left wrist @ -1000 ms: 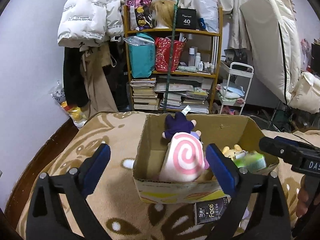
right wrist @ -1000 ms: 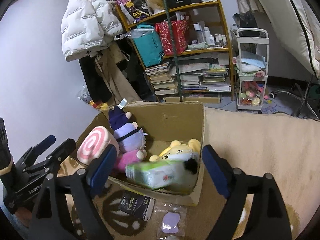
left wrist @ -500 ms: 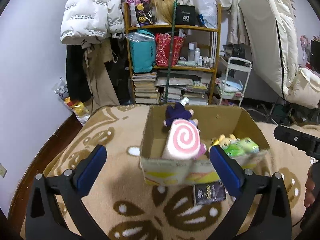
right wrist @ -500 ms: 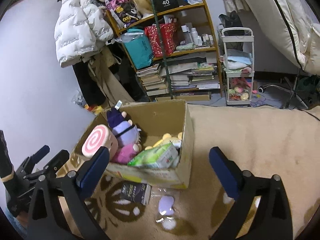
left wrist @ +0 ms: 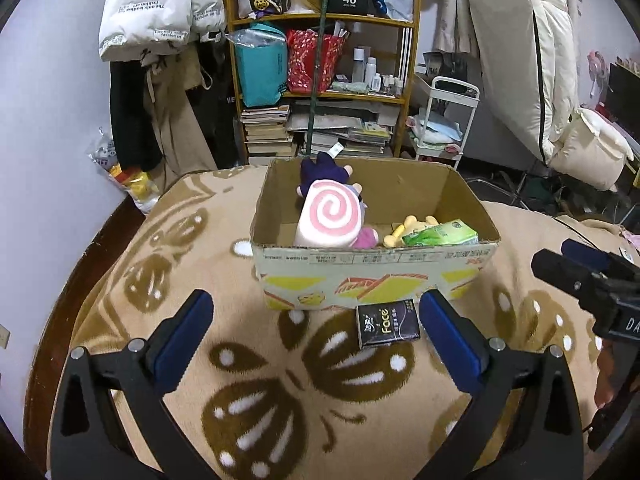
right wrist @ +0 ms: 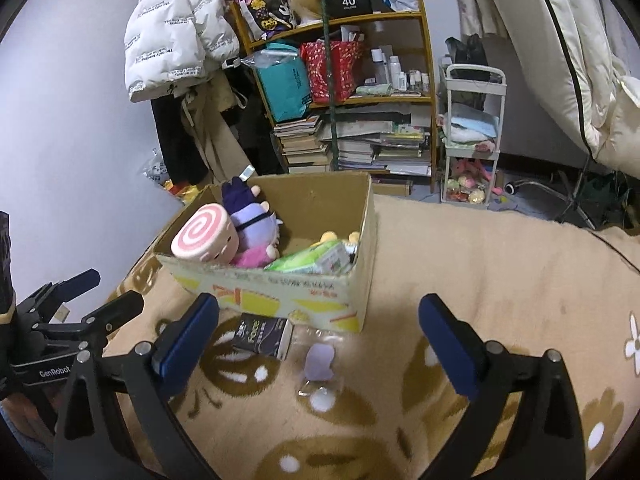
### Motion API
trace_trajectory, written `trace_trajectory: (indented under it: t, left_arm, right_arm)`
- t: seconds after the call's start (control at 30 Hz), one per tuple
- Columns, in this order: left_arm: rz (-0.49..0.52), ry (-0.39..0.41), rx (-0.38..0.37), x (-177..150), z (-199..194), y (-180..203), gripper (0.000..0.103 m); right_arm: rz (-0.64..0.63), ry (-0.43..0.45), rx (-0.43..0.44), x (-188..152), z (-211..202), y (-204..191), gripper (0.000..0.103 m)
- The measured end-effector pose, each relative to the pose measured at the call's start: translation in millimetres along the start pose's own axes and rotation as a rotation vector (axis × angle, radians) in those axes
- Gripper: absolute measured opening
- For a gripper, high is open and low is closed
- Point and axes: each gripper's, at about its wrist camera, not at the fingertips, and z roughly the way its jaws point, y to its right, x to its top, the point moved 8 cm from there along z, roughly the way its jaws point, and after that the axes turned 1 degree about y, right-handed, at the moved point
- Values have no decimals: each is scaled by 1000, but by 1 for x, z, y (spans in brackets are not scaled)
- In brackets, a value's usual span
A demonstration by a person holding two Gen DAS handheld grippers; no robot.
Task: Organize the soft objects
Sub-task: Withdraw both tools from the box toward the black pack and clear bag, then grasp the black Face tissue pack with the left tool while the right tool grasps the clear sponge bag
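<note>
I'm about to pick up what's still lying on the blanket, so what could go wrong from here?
The black tissue pack lies tight against the cardboard box, so a finger could catch the box wall. The small purple thing in clear wrap looks flat and slippery and may slip out. Both the left gripper and the right gripper are open and empty.

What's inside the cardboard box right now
Inside the cardboard box: a pink swirl plush, a purple doll, a yellow plush and a green tissue pack. Whatever lies beneath them is hidden.
</note>
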Motion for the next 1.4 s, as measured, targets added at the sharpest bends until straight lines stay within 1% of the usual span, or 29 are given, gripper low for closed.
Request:
trace_trajectory:
  t: [0.13, 0.3, 0.47, 0.6, 0.9, 0.97, 1.1, 1.23, 1.4]
  left_arm:
    - [11, -6, 2, -1, 4, 0, 101]
    - [-9, -47, -6, -3, 21, -3, 101]
    - [-61, -92, -60, -5, 42, 1, 101]
    - [-76, -117, -106, -9, 60, 7, 101]
    - [-118, -169, -155, -20, 95, 17, 101]
    - [-117, -179, -155, -21, 101, 19, 101]
    - [-120, -200, -159, -26, 112, 22, 101]
    - [-122, -198, -163, -30, 118, 26, 101]
    - [-94, -205, -186, -36, 126, 37, 101]
  right_arm:
    - [-10, 1, -17, -4, 1, 0, 103]
    - [-46, 6, -70, -10, 12, 3, 103]
    - [-81, -30, -82, -20, 30, 5, 103]
    - [-92, -63, -90, -28, 46, 6, 103]
    - [-129, -145, -95, -50, 79, 7, 103]
    - [-134, -156, -98, -54, 85, 9, 103]
    - [-128, -181, -88, -61, 97, 14, 103]
    - [-122, -194, -68, -68, 106, 14, 103]
    - [-137, -211, -36, -77, 119, 11, 103]
